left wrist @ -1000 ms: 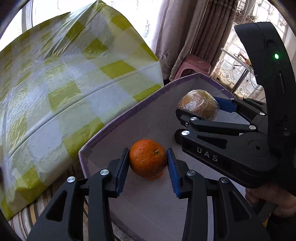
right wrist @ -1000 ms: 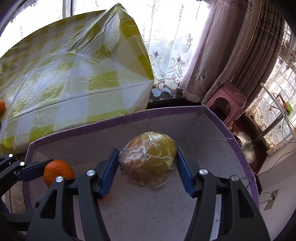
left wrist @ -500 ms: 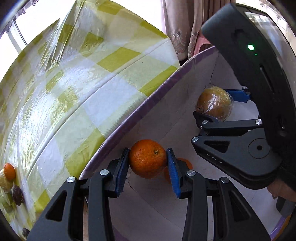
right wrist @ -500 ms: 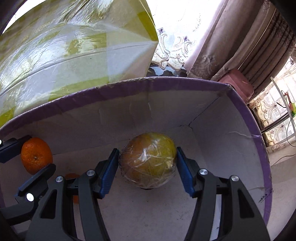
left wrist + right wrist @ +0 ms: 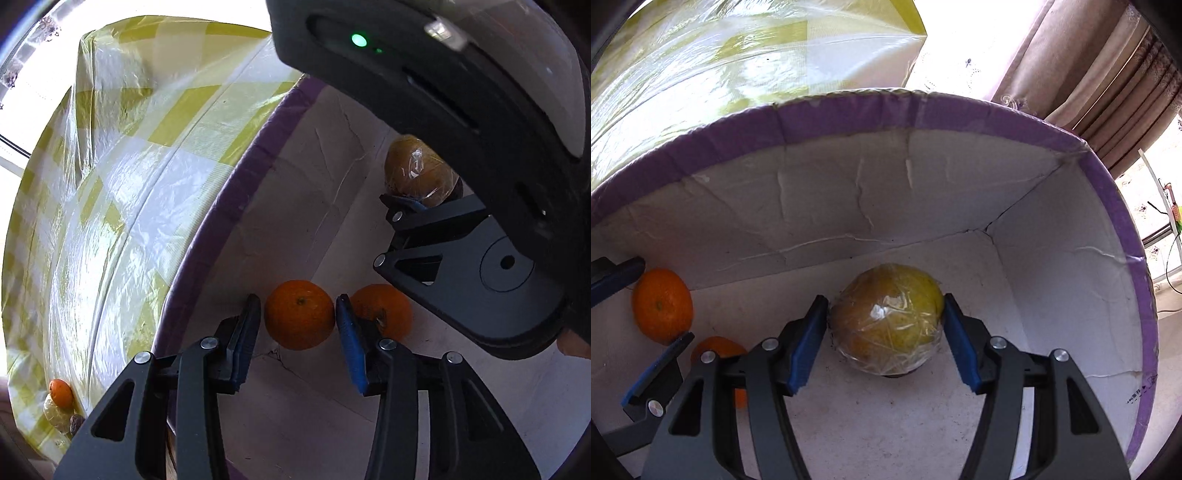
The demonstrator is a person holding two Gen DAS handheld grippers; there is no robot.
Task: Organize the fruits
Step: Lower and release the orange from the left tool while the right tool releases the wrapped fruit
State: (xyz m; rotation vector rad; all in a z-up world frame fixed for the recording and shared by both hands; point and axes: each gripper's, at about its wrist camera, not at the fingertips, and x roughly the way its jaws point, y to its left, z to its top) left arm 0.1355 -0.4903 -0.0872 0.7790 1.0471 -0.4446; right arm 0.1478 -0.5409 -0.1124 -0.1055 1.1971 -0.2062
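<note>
Two claws: left claw (image 5: 299, 325) opening around dimpled orange (image 5: 299, 314); right claw (image 5: 886, 328) grips film-wrapped fruit (image 5: 886, 321).

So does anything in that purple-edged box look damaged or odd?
A little. The box's white lining is wrinkled and split, with a crack along the far right corner seam and another in the floor near the orange. The wrapped fruit in cling film stands out beside two bare oranges. Nothing has spilled.
</note>
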